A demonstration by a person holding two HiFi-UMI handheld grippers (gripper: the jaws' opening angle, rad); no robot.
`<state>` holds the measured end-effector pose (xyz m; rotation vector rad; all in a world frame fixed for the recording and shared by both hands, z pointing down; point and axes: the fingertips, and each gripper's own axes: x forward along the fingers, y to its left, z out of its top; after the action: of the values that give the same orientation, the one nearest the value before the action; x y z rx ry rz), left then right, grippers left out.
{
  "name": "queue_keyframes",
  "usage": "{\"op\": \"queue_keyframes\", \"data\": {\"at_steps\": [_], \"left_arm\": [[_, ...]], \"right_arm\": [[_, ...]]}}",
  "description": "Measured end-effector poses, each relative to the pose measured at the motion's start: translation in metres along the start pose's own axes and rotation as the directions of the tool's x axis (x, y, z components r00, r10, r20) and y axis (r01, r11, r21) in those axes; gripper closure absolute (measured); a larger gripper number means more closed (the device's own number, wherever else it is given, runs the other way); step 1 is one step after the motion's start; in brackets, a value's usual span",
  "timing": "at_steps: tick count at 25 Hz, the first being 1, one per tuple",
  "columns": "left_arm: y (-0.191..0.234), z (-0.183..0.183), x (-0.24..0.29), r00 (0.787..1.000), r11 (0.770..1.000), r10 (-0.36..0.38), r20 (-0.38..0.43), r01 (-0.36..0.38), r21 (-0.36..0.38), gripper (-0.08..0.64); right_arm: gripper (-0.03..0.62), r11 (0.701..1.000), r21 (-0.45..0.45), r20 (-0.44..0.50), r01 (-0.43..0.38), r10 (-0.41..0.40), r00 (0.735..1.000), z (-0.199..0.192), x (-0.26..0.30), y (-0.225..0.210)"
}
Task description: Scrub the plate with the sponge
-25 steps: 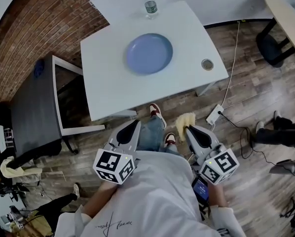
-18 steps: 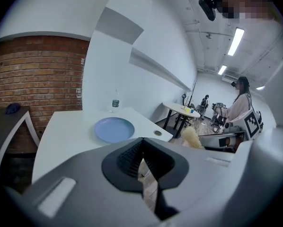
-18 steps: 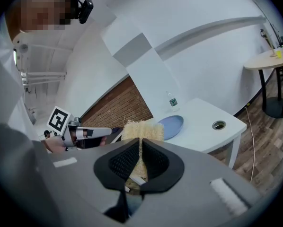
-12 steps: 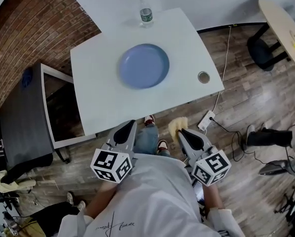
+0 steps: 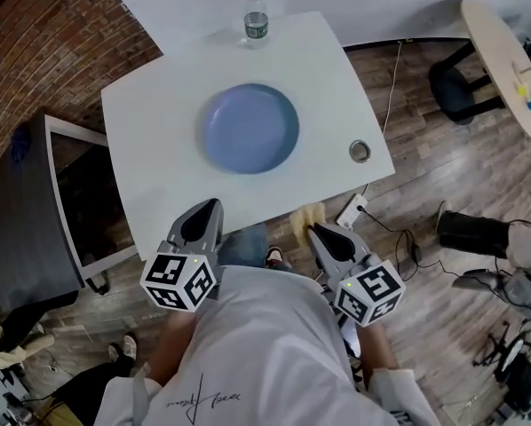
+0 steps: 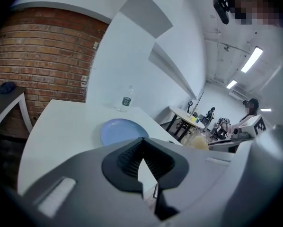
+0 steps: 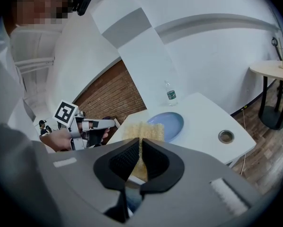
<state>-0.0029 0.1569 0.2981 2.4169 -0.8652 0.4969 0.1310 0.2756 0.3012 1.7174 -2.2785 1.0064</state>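
Note:
A blue plate [image 5: 250,128] lies in the middle of the white table [image 5: 150,140]; it also shows as the plate [image 6: 122,130] in the left gripper view and the plate [image 7: 170,123] in the right gripper view. My right gripper [image 5: 312,230] hangs off the table's near edge, shut on a yellow sponge [image 5: 306,217] whose top sticks out above the jaws as the sponge [image 7: 142,131]. My left gripper [image 5: 202,223] is shut and empty, at the near edge left of the right one. Both are well short of the plate.
A water bottle [image 5: 255,19] stands at the table's far edge. A round cable hole [image 5: 360,151] sits near the right corner. A dark desk [image 5: 26,211] stands left, a round table [image 5: 505,60] and chair far right, cables and a power strip [image 5: 350,212] on the wooden floor.
The table and plate have come closer and shifted left in the head view. Both grippers stay shut and have moved up to the table's near edge.

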Motion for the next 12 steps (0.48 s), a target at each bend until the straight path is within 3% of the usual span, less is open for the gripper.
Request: {"op": "queue_keyframes", "data": {"at_steps": [4,12], "left_arm": [[0.021,0.004,0.014,1.0,1.0,-0.004,-0.023,0.003,-0.019,0.548],[0.062,0.024,0.034,0.999,1.0,-0.009,-0.032,0.008,-0.022,0.548]], "right_arm": [[0.568,0.998,-0.037,-0.015,0.05,-0.05,0.999,0.016,0.017,-0.01],[0.568,0.994,-0.084,-0.067,0.065,-0.071,0.995,0.05,0.058,-0.019]]}}
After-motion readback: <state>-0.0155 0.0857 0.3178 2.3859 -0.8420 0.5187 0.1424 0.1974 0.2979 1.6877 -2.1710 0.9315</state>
